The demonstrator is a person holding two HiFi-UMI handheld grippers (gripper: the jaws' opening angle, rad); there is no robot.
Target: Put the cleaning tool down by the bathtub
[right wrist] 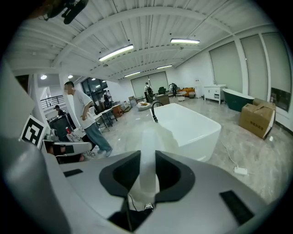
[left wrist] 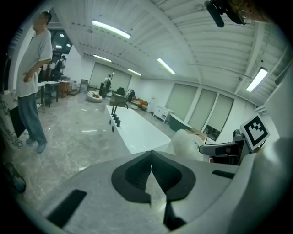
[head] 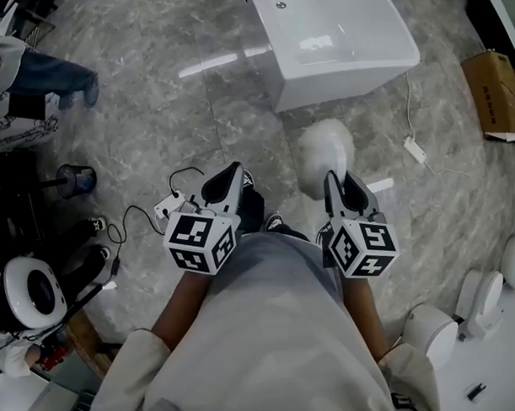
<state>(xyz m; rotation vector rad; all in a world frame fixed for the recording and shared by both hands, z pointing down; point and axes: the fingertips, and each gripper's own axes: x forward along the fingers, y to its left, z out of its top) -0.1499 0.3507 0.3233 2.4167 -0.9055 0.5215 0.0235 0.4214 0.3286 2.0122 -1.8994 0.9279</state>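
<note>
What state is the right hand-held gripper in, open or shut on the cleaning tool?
Shut on the cleaning tool: the jaws of the right hand-held gripper press both sides of the tool's white handle.

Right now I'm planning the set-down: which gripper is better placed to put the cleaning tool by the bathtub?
Right. The right gripper is shut on the cleaning tool, its head near the bathtub; the left gripper is shut, empty.
</note>
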